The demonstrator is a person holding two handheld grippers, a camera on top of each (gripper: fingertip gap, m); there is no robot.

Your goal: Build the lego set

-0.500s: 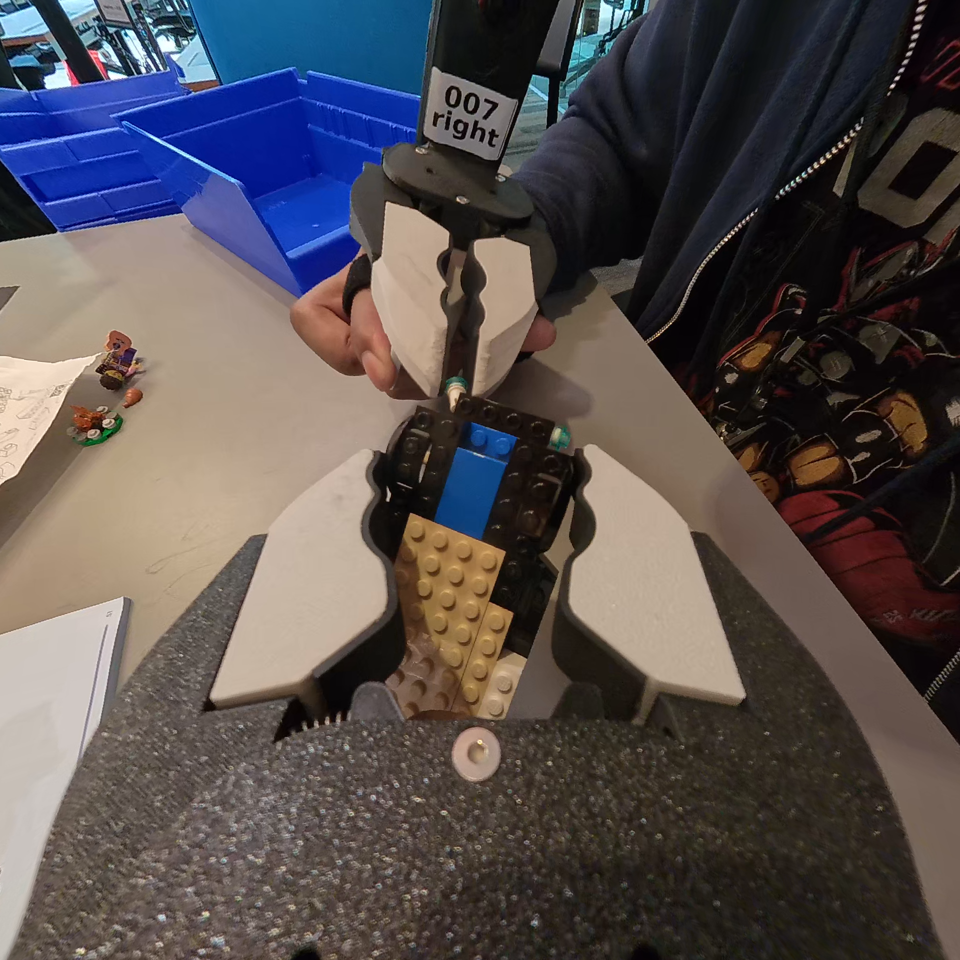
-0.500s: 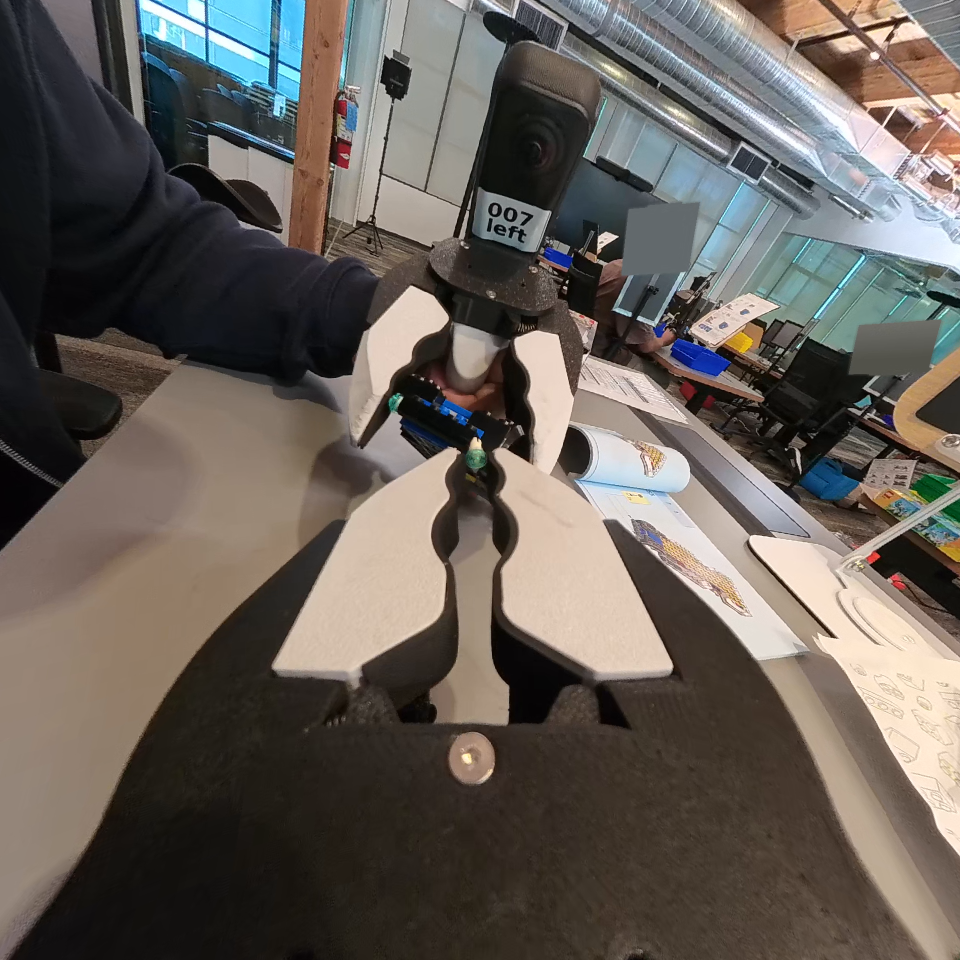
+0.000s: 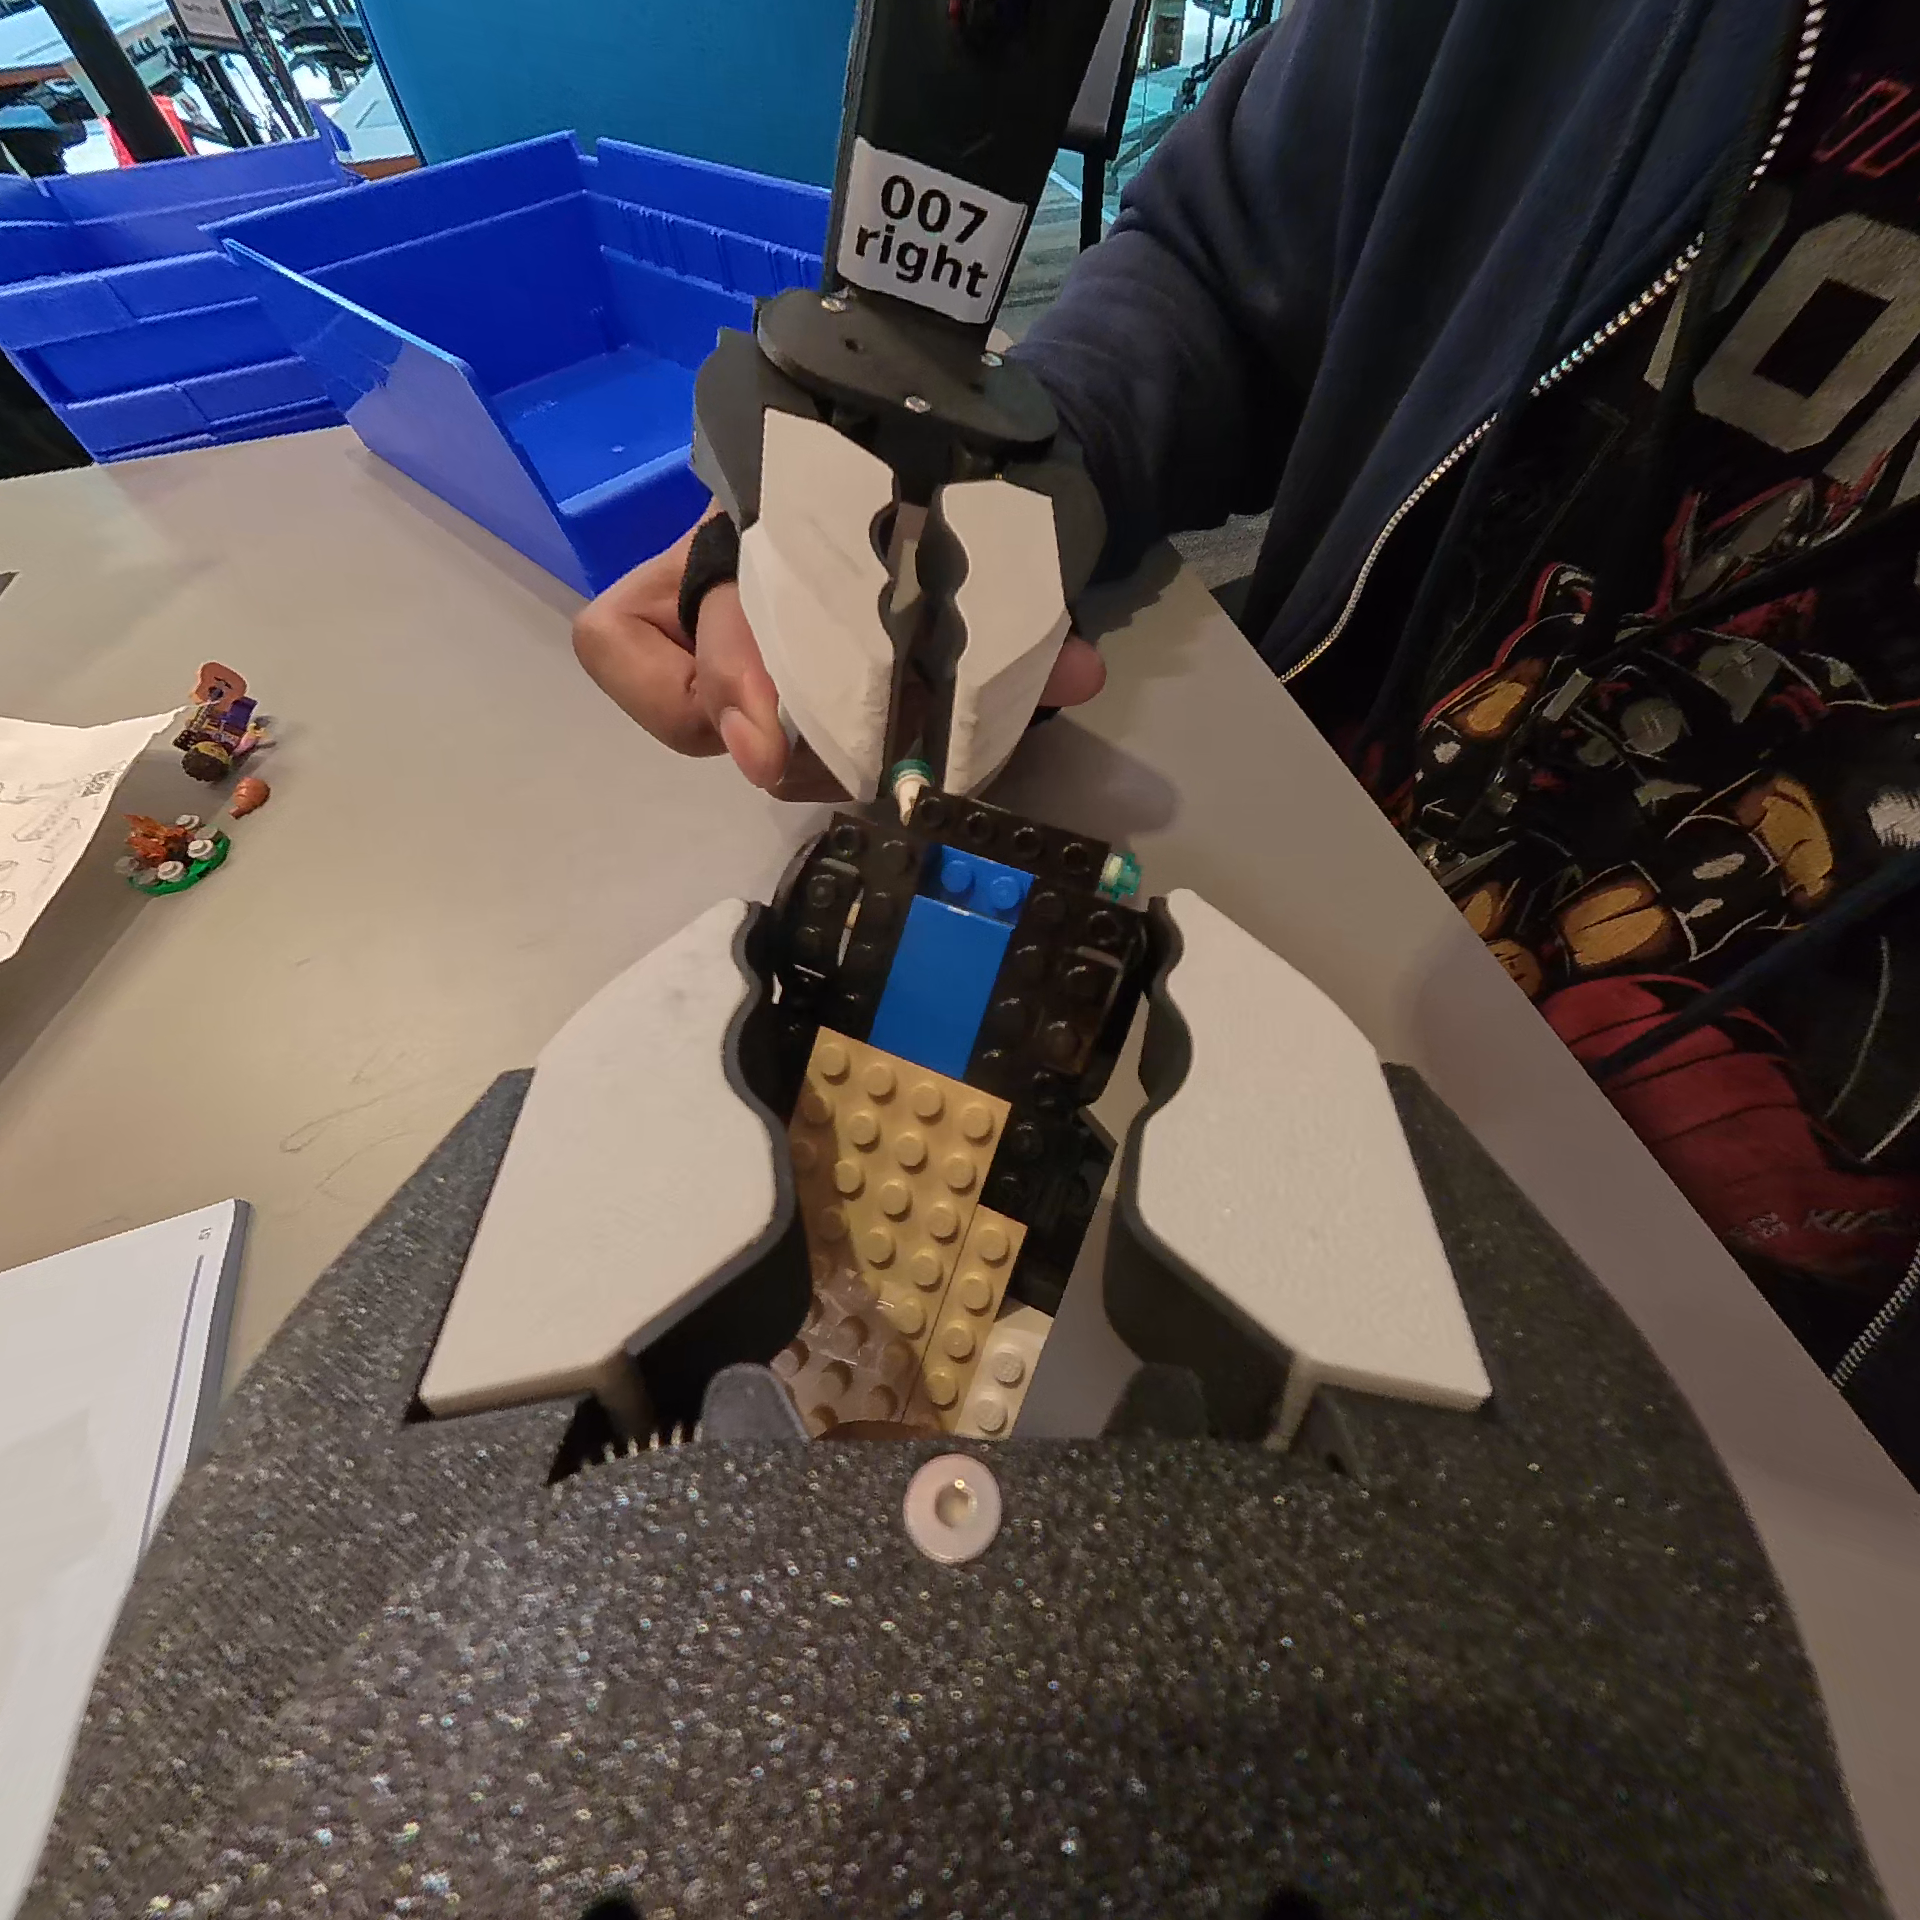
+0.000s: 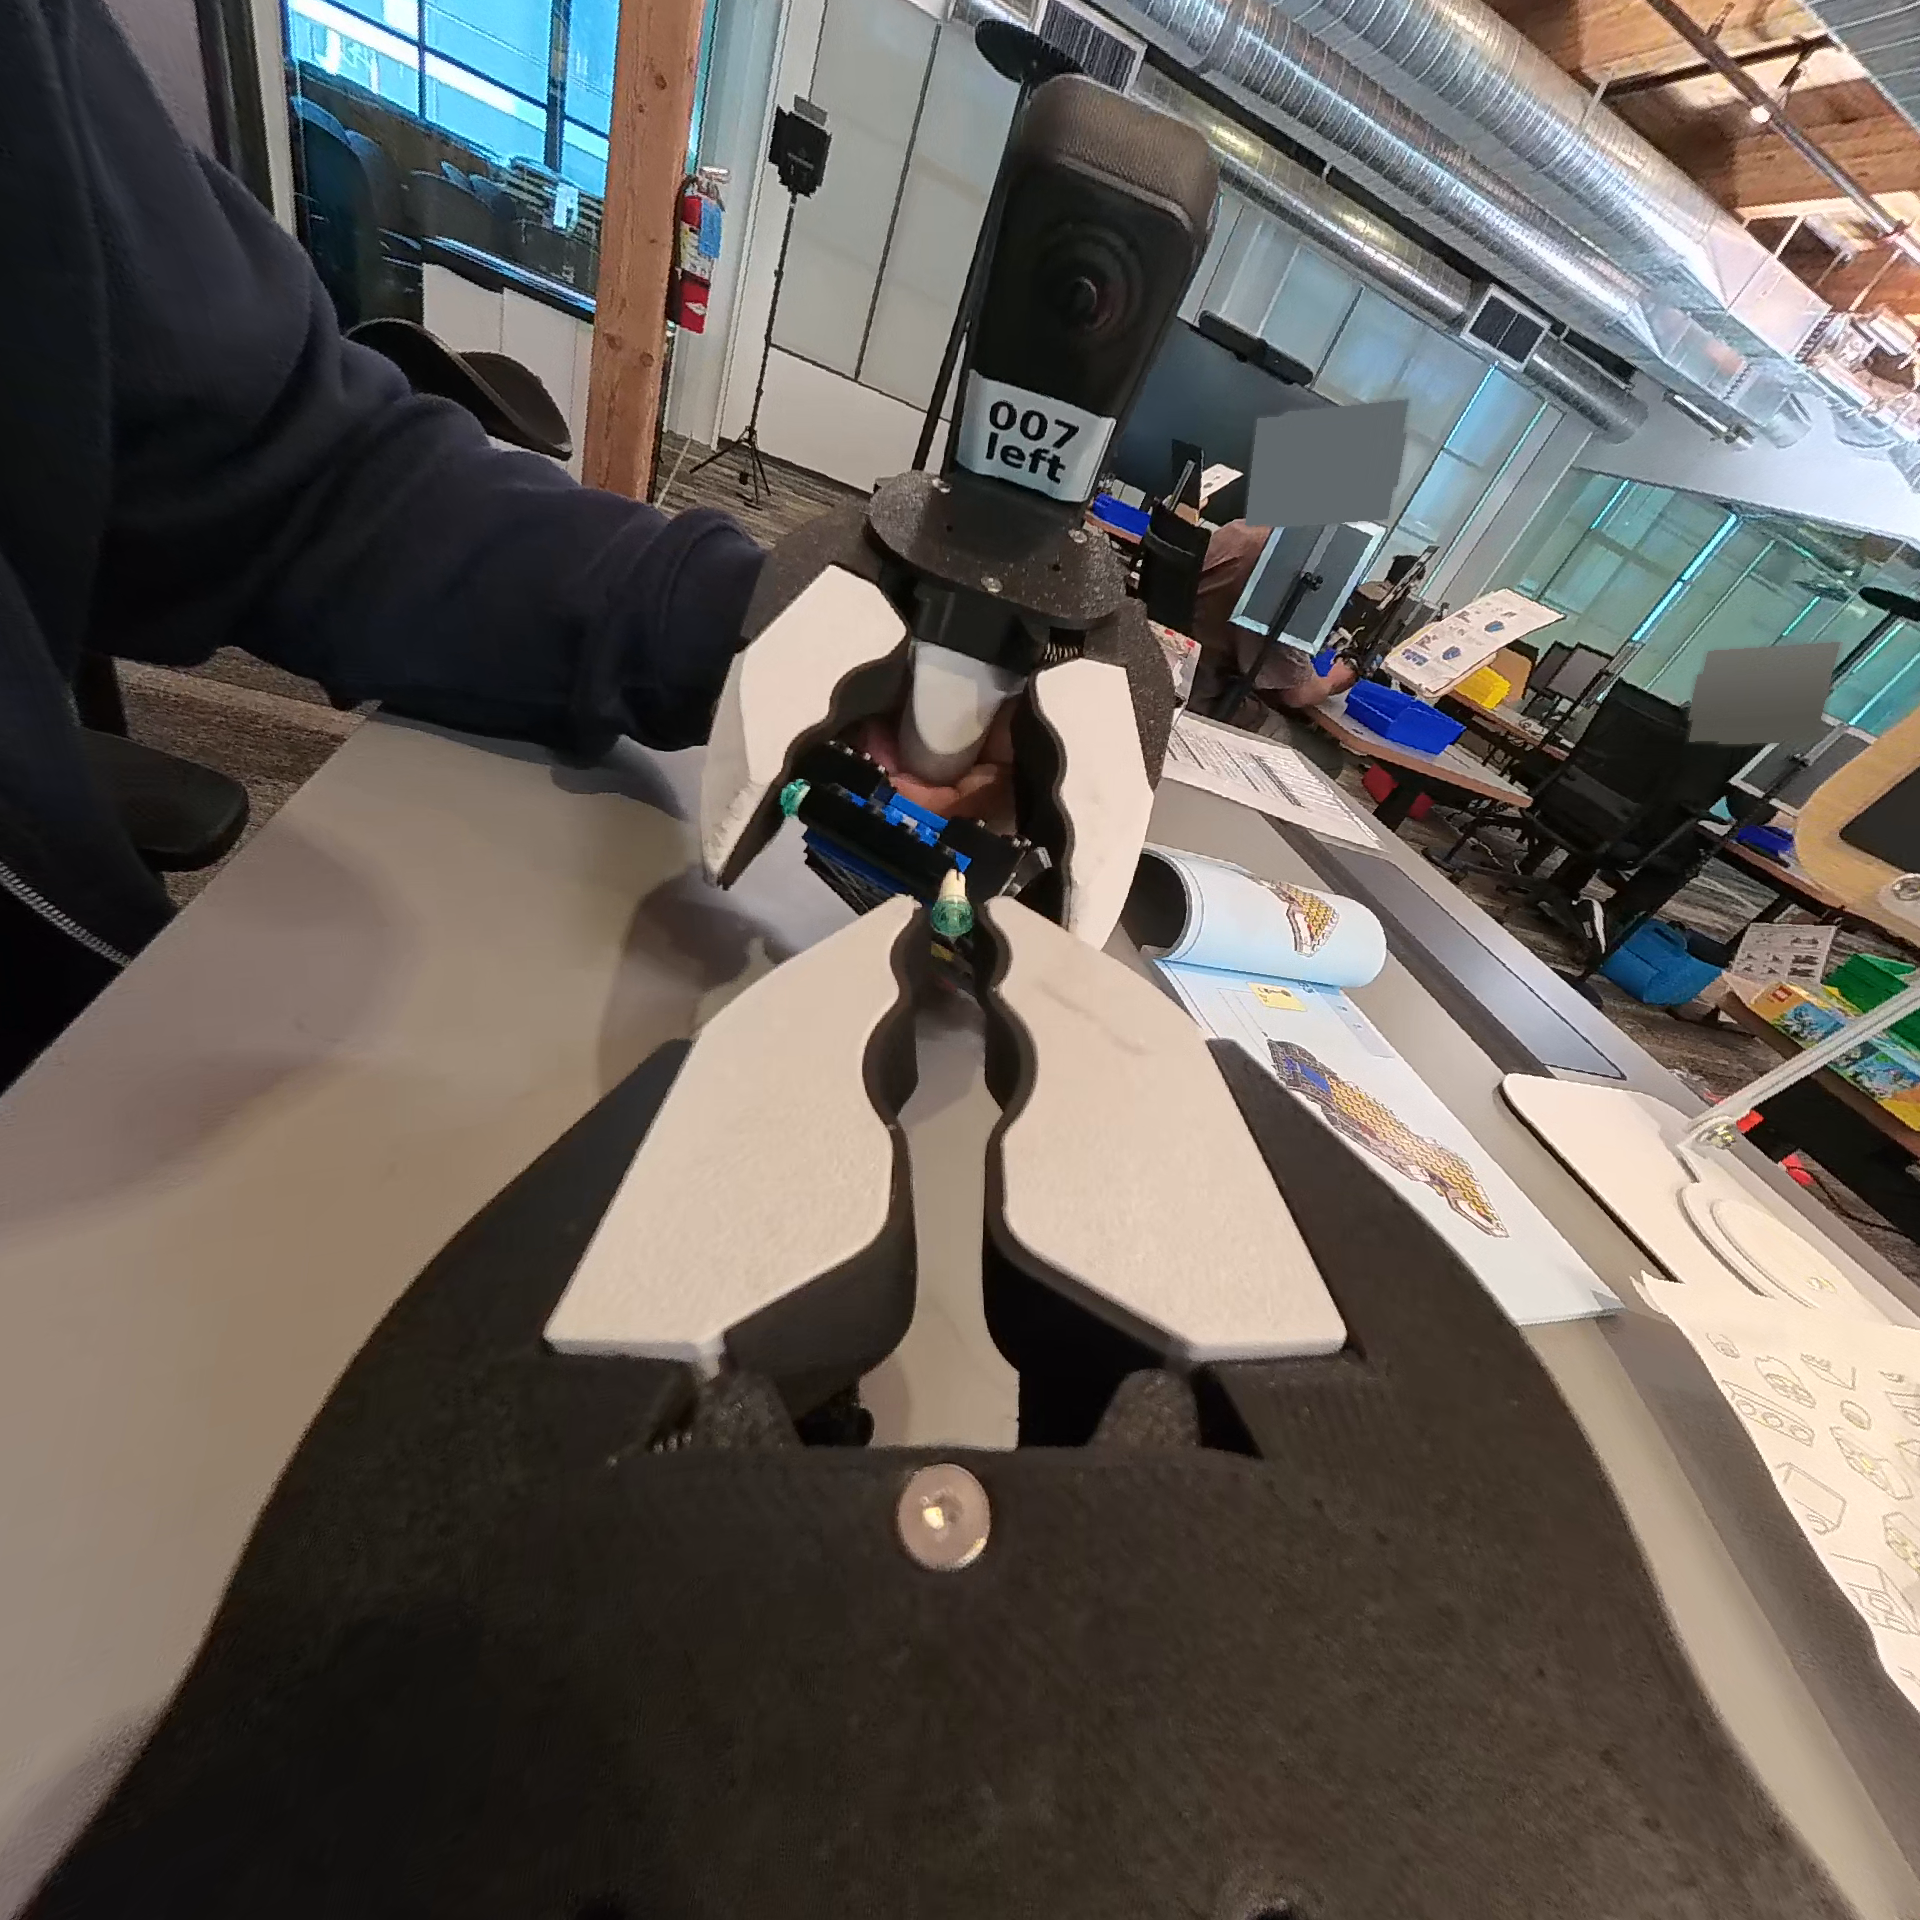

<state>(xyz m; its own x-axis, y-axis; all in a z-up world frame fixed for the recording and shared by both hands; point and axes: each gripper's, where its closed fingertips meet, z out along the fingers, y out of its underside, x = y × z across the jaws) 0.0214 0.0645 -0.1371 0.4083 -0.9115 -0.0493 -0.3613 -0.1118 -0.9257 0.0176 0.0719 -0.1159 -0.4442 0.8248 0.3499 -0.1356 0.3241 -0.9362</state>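
Note:
My left gripper (image 3: pixel 958 909) is shut on a brick model (image 3: pixel 940 977) of black, blue and tan plates, with both pads pressed on its black sides. A small green-and-white piece (image 3: pixel 1120 871) sticks out of the model's front right corner. My right gripper (image 4: pixel 951 909) faces the left gripper and is shut on a second small green-and-white piece (image 4: pixel 951 912). The right gripper holds this piece against the model's front black edge (image 4: pixel 894 831). In the left wrist view the right gripper (image 3: pixel 920 779) comes in from above, and its piece (image 3: pixel 909 774) touches the model's front left corner.
Blue bins (image 3: pixel 582 395) stand at the back of the grey table (image 3: pixel 416 644). Small brick figures (image 3: pixel 213 727) and a printed sheet (image 3: pixel 52 790) lie at the left. An open instruction booklet (image 4: pixel 1299 935) and a sheet with line drawings (image 4: pixel 1818 1434) lie at the right. A person's torso (image 3: pixel 1558 520) is close by. Left and right tips are no more than a few centimetres apart.

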